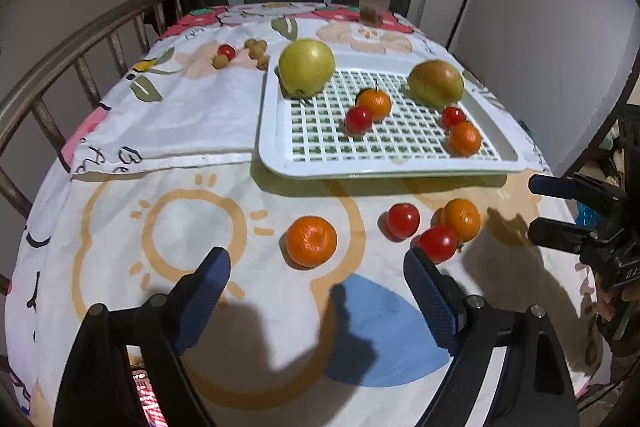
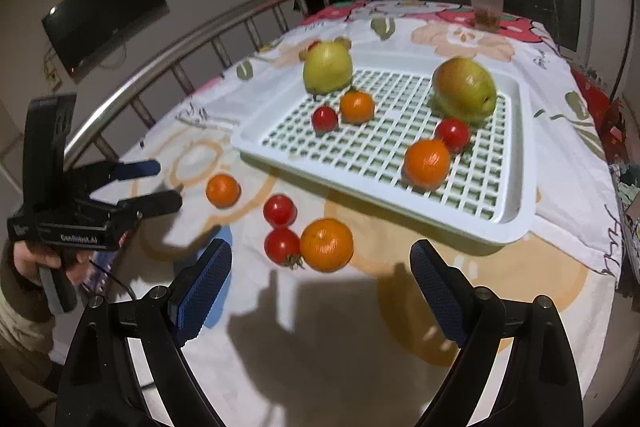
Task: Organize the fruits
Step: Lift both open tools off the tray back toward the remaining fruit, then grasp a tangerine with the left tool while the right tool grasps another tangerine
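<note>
- Left wrist view: I had my left gripper hovering above the patterned tablecloth, its blue-padded fingers spread wide with nothing between them.
- Just ahead of it, a lone round orange mandarin lay on the cloth, nearest the open jaws.
- To its right sat a cluster: a red cherry tomato, a second orange mandarin and another red tomato touching that mandarin.
- Beyond them, the white plastic lattice tray held a yellow-green apple at its far left, a green-red apple at far right, and two mandarin-tomato pairs between them.
- Small brown nut-like fruits with one red tomato lay on the cloth left of the tray.
- My right gripper showed at the right edge, jaws apart and empty.
- Right wrist view: my right gripper hung over the cloth, fingers wide and holding nothing.
- Directly ahead lay the cluster mandarin touching one tomato, a second tomato just behind.
- The lone mandarin sat further left, near my left gripper, whose jaws stood parted.
- The tray lay beyond, both apples at its far side, the near-right mandarin blurred.
</note>
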The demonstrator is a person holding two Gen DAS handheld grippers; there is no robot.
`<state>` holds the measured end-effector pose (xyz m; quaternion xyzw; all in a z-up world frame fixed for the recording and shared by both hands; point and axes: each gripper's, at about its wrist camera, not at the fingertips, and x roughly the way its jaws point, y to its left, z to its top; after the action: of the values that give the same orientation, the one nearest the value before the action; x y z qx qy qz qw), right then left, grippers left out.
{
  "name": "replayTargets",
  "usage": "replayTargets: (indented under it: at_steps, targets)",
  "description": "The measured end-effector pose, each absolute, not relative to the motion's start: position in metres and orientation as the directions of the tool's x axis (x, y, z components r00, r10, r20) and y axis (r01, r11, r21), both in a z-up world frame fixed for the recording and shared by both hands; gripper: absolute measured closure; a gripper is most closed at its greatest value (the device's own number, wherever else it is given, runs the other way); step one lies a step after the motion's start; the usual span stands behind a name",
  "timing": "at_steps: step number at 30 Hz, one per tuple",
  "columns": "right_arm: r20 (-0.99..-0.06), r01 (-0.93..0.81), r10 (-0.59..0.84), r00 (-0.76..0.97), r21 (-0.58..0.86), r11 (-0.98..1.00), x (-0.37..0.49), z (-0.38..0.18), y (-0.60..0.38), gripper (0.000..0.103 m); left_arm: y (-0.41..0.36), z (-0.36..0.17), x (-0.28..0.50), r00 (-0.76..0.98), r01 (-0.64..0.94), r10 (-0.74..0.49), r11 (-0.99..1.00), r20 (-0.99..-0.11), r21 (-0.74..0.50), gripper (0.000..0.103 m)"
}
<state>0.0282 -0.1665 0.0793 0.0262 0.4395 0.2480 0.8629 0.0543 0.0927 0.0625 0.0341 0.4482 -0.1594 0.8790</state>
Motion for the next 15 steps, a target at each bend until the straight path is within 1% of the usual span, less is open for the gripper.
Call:
replayTargets:
  at_steps: [2,6,10,12,15]
  targets:
    - [-0.756,-0.411,0.447,0.478,0.258,0.875,0.03,0.072,-0.163,0.014,0.091,0.059,0.057,0.536,0.317,-0.245,0.945,-0.808,-0.076,0.017]
    - [-0.767,-0.412,0.45,0.457,0.265,0.872,0.034,0.064,-0.16,0.021,0.087,0.051,0.064,0.51,0.322,-0.247,0.943,-0.824,-0.083,0.022]
    - [-0.774,-0.411,0.45,0.444,0.271,0.871,0.04,0.056,-0.158,0.022,0.084,0.047,0.07,0.499,0.323,-0.242,0.943,-0.832,-0.08,0.026]
    - [-0.778,-0.411,0.453,0.436,0.276,0.869,0.041,0.053,-0.156,0.029,0.082,0.044,0.073,0.488,0.324,-0.242,0.942,-0.838,-0.084,0.029]
    - [-0.783,-0.413,0.455,0.425,0.28,0.867,0.044,0.049,-0.154,0.032,0.081,0.038,0.078,0.473,0.322,-0.239,0.943,-0.848,-0.086,0.033]
